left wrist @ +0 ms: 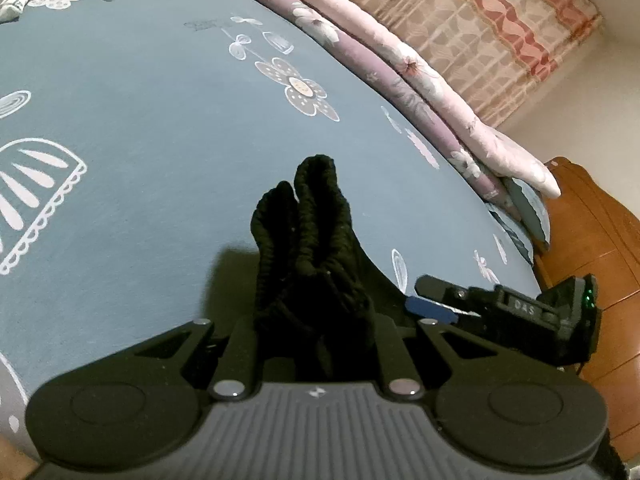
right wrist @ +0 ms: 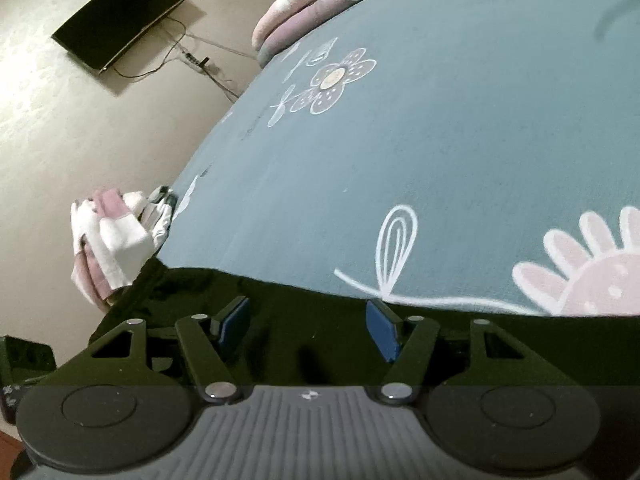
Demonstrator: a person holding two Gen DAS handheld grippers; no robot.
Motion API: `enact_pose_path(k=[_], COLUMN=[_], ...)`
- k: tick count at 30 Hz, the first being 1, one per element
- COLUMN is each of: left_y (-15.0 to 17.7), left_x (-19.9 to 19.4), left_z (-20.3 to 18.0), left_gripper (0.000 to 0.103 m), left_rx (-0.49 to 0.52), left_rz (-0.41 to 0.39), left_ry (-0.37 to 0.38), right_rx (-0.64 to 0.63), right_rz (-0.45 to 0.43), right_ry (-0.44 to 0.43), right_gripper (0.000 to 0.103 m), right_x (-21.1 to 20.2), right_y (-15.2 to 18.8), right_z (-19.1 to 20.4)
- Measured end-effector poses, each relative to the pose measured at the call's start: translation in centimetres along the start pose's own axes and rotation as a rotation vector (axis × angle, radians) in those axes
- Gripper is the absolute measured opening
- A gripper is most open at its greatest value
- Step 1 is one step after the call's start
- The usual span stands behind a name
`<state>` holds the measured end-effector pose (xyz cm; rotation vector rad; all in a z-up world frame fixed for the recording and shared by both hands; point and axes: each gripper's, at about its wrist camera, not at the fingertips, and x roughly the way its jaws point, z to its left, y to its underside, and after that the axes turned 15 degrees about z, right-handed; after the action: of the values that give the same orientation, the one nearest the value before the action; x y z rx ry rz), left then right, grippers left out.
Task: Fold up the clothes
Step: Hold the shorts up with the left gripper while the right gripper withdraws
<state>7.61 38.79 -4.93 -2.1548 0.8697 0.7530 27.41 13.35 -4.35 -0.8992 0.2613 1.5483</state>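
A black knitted garment point(left wrist: 316, 232) is bunched up and stands in folds between the fingers of my left gripper point(left wrist: 316, 300), which is shut on it; the fabric hides the pads. The rest of the garment point(right wrist: 320, 344) lies flat along the near side of the blue-grey flowered bed sheet point(right wrist: 440, 160). My right gripper point(right wrist: 310, 326) hangs just over that flat part, its blue pads point(right wrist: 236, 320) wide apart and pressing on nothing. In the left wrist view the right gripper point(left wrist: 424, 294) is close by on the right, over the garment's edge.
A rolled pink and purple quilt point(left wrist: 400, 72) runs along the bed's far edge, below a patterned curtain point(left wrist: 480, 20). A wooden cabinet point(left wrist: 592, 240) stands beside the bed. White and pink clothes point(right wrist: 108, 240) sit at the sheet's edge. A dark screen point(right wrist: 116, 16) hangs on the wall.
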Motion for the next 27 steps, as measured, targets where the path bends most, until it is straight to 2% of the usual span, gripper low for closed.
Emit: enact_pose_path(k=[6, 10, 13, 17, 21, 24, 27], left_y=[0.1, 0.2, 0.3, 0.3, 0.3, 0.4, 0.4], left_x=[-0.2, -0.5, -0.9, -1.4, -1.8, -1.7, -1.6], left_z=[-0.6, -1.1, -1.8, -3.0, -3.9, -4.4, -5.1], left_gripper=[0.013, 0.013, 0.013, 0.013, 0.013, 0.013, 0.013], left_rx=[0.012, 0.029, 0.046, 0.073, 0.095, 0.100, 0.109], left_rz=[-0.002, -0.002, -0.009, -0.015, -0.017, -0.011, -0.002], left_ry=[-0.006, -0.003, 0.011, 0.024, 0.031, 0.038, 0.048], right_rx=[0.024, 0.044, 0.060, 0.102, 0.036, 0.012, 0.028], right_rz=[0.022, 0.046, 0.021, -0.005, 0.014, 0.012, -0.020], right_ry=[-0.039, -0.030, -0.002, -0.017, -0.052, 0.002, -0.014], right_gripper=[0.072, 0.072, 0.072, 0.072, 0.076, 0.077, 0.077], right_x=[-1.8, -1.6, -1.4, -1.7, -1.8, -0.6, -0.6], right_y=[1.7, 2.5, 2.2, 1.7, 2.2, 1.5, 0.9], right_z=[0.5, 0.3, -0.5, -1.3, 0.0, -0.2, -0.9])
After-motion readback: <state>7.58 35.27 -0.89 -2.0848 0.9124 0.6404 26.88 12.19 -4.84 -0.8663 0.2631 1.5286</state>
